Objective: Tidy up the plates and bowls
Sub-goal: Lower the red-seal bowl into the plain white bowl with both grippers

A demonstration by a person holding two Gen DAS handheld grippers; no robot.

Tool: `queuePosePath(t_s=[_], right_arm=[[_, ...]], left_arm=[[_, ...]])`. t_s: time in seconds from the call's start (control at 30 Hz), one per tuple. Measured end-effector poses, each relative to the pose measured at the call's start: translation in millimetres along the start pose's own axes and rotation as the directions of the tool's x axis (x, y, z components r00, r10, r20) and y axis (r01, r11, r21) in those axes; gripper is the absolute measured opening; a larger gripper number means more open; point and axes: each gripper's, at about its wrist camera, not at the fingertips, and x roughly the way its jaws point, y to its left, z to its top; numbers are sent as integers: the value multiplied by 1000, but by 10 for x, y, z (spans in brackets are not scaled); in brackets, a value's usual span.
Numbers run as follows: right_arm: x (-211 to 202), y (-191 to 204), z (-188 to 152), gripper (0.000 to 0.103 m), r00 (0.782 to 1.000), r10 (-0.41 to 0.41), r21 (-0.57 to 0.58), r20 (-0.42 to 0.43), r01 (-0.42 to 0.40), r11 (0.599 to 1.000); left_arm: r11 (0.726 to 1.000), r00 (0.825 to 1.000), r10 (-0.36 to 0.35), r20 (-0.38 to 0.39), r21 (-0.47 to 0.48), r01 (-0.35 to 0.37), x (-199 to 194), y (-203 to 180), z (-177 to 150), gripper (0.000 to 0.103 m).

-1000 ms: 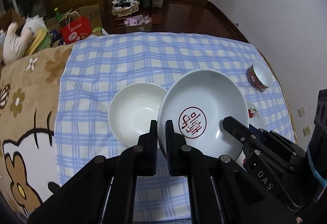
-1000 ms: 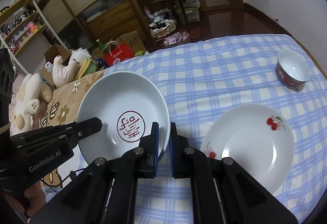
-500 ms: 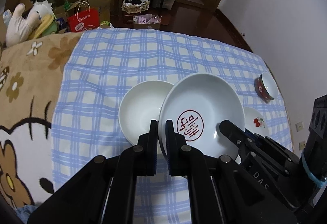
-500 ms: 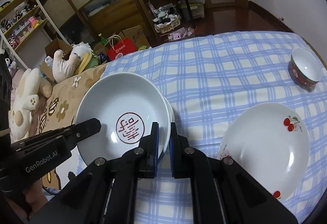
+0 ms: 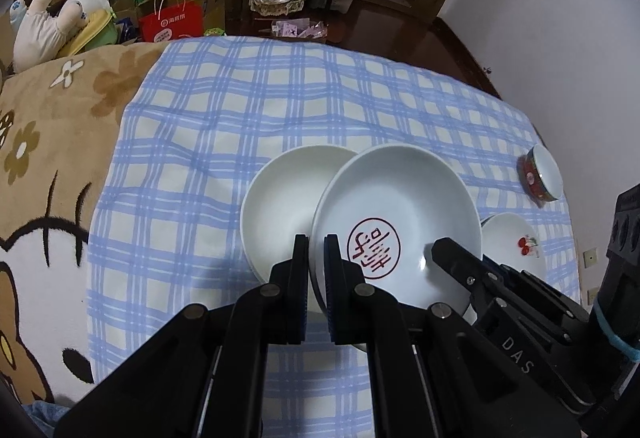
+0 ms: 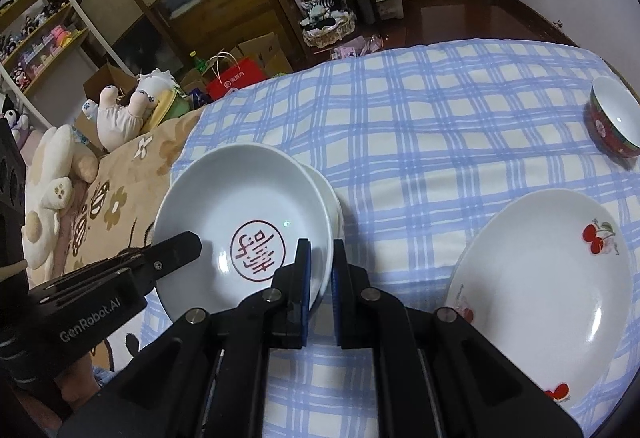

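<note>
both tongs clamp stamped plate's rim: left tongs (image 5: 316,250), right tongs (image 6: 319,258); stamped plate (image 6: 244,214) centre-left, over white bowl (image 5: 276,214)

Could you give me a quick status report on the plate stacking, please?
Left gripper, right gripper both shut on red-seal plate. Plate overlaps plain white bowl. Nothing in the way.

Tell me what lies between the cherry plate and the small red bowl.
Only bare checked cloth separates the cherry plate from the red bowl, seen in the right wrist view.
</note>
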Motion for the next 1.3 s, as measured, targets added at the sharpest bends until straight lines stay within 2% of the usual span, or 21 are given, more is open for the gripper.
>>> queuePosePath(t_s=[0.33, 0.53, 0.93, 1.3], right_arm=[[203, 5, -20, 10, 999, 4, -5, -37, -5, 1000], [282, 12, -7, 10, 999, 3, -9, -48, -4, 1000], [495, 71, -18, 12, 995, 11, -41, -102, -15, 999], [510, 102, -57, 13, 995, -10, -67, -99, 3, 998]], left_arm=[[1000, 999, 27, -21, -1, -27, 153, 80, 8, 7], [999, 999, 24, -26, -32, -25, 217, 128, 11, 7], [994, 995, 36, -89, -98, -45, 429, 304, 37, 8], [992, 995, 27, -96, -124, -39, 490, 338, 67, 8]])
